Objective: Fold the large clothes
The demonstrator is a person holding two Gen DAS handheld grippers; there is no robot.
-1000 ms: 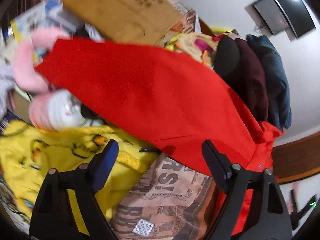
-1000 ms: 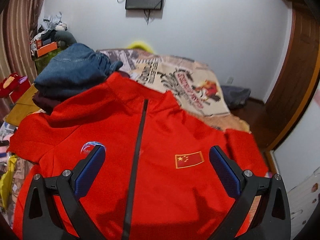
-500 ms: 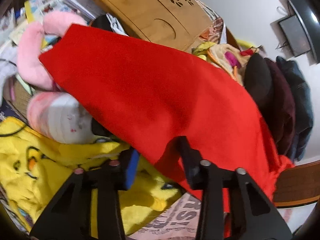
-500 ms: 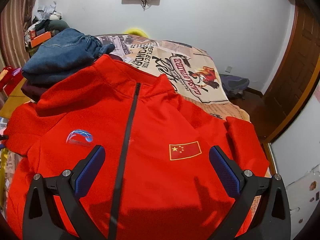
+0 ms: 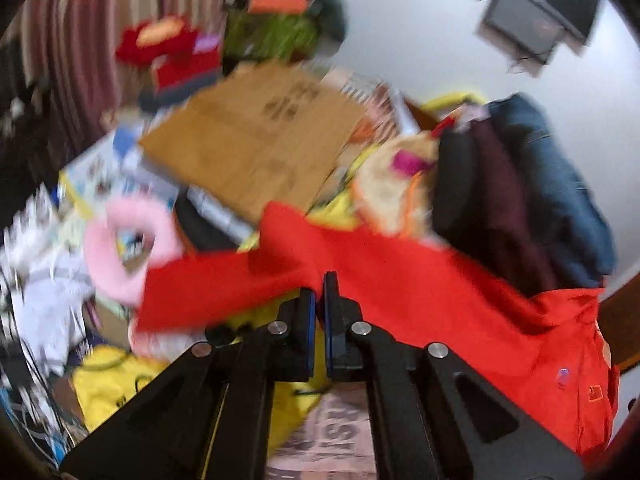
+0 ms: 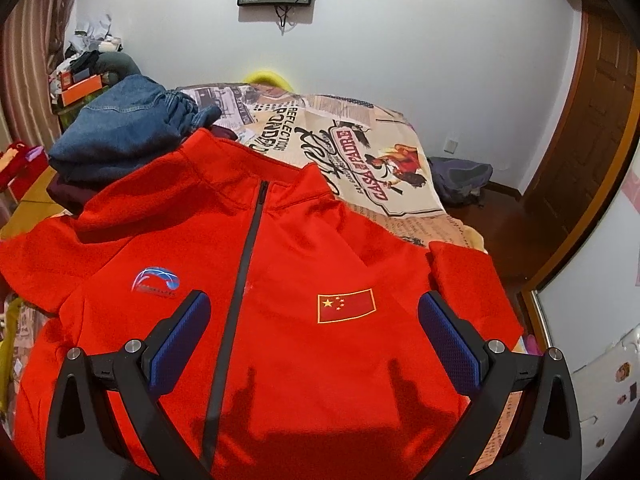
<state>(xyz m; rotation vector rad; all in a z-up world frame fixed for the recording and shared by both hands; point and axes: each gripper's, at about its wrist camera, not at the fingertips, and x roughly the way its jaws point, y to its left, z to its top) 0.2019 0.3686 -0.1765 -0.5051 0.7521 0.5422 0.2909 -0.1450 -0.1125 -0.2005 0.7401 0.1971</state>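
A red zip jacket (image 6: 288, 320) with a flag patch lies front up on the printed bedspread (image 6: 360, 152). My right gripper (image 6: 314, 332) hovers open above its chest, holding nothing. In the left wrist view, which is blurred, my left gripper (image 5: 319, 300) is shut on the lower edge of the jacket's red sleeve (image 5: 248, 280) and holds it lifted, the cuff end hanging to the left.
A stack of folded clothes (image 6: 120, 136) topped with denim sits at the jacket's collar, also in the left wrist view (image 5: 532, 204). A wooden lap tray (image 5: 248, 140), pink plush (image 5: 124, 248) and yellow blanket (image 5: 116, 384) crowd the left side. A door (image 6: 580, 152) stands right.
My left gripper closed on the sleeve edge and lifted it, swinging the view upward. My right gripper stayed open, drifting slightly over the jacket's chest.
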